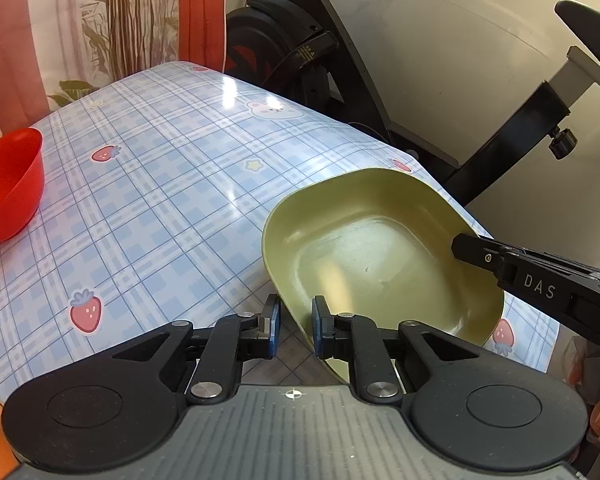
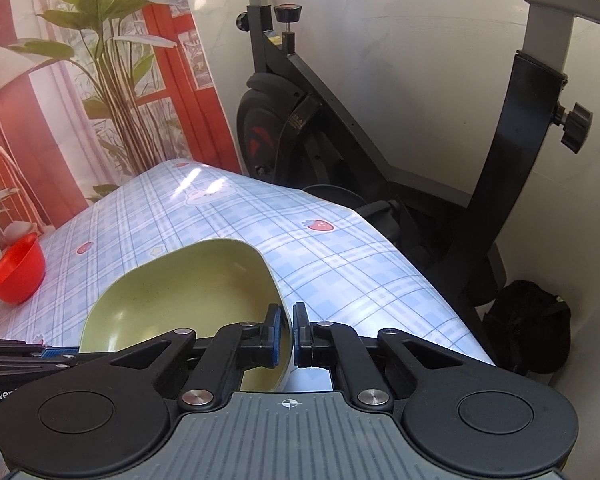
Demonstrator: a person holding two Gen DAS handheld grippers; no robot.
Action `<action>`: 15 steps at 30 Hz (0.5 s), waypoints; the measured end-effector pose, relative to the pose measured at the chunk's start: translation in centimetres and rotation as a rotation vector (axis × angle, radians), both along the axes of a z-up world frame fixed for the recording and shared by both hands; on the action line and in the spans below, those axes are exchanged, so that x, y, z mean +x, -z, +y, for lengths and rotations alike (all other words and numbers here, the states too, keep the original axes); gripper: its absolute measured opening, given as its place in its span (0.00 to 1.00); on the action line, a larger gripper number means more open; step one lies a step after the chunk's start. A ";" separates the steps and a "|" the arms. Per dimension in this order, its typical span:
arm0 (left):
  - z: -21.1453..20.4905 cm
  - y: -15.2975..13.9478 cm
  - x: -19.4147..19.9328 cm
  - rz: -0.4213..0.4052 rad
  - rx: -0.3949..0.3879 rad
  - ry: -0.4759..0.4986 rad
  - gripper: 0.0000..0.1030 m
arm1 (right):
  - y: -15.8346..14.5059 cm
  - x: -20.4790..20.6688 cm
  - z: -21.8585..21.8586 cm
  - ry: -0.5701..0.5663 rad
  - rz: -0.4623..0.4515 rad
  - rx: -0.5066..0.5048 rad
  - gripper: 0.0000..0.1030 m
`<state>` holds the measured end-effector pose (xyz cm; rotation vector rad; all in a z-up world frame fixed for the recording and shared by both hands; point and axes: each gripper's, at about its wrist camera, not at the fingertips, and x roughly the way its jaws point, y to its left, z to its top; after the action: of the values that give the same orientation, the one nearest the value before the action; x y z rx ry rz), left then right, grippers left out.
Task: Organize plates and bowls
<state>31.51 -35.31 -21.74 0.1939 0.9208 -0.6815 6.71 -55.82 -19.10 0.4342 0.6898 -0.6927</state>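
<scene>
A: Start at the far left. What's over there?

B: A red bowl (image 1: 8, 184) sitting upright near the left edge of the tabletop (image 1: 172, 184), the one with the blue checked cloth and strawberry prints. It's well apart from everything else.

A: And the left tool (image 1: 296, 330)?

B: Its blue-padded fingers (image 1: 274, 330) sit on either side of the near rim of the green dish (image 1: 380, 256), with a visible gap between them. I can't tell whether they truly press the rim or just straddle it.

A: Where's that dish?

B: Toward the right corner of the tabletop, tilted, its hollow facing the left camera. Whether its underside touches the cloth, I can't tell.

A: The right tool (image 2: 292, 334)?

B: Nearly pressed together, pinching the dish's wall: one pad inside the dish (image 2: 188, 292), the other outside. From the left view its black finger (image 1: 476, 254) reaches over the dish's right rim.

A: Behind it all?

B: An exercise bike (image 2: 300, 120) against the pale wall, and a black bag (image 2: 528, 328) on the floor at far right.
</scene>
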 end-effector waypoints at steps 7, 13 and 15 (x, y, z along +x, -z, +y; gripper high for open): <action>1.8 -1.7 -0.5 -0.002 -0.002 -0.027 0.16 | -1.0 -0.2 1.6 0.009 -0.009 0.031 0.04; 5.1 -3.8 -0.5 -0.005 -0.004 -0.045 0.16 | -2.7 0.2 4.2 -0.030 -0.043 0.063 0.03; 6.6 -4.5 -0.6 0.002 0.004 -0.044 0.16 | -3.4 0.6 5.5 -0.046 -0.050 0.063 0.04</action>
<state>30.92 -28.72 -17.27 0.1766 0.9262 -0.6396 7.33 -50.30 -15.73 0.4906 0.6737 -0.6165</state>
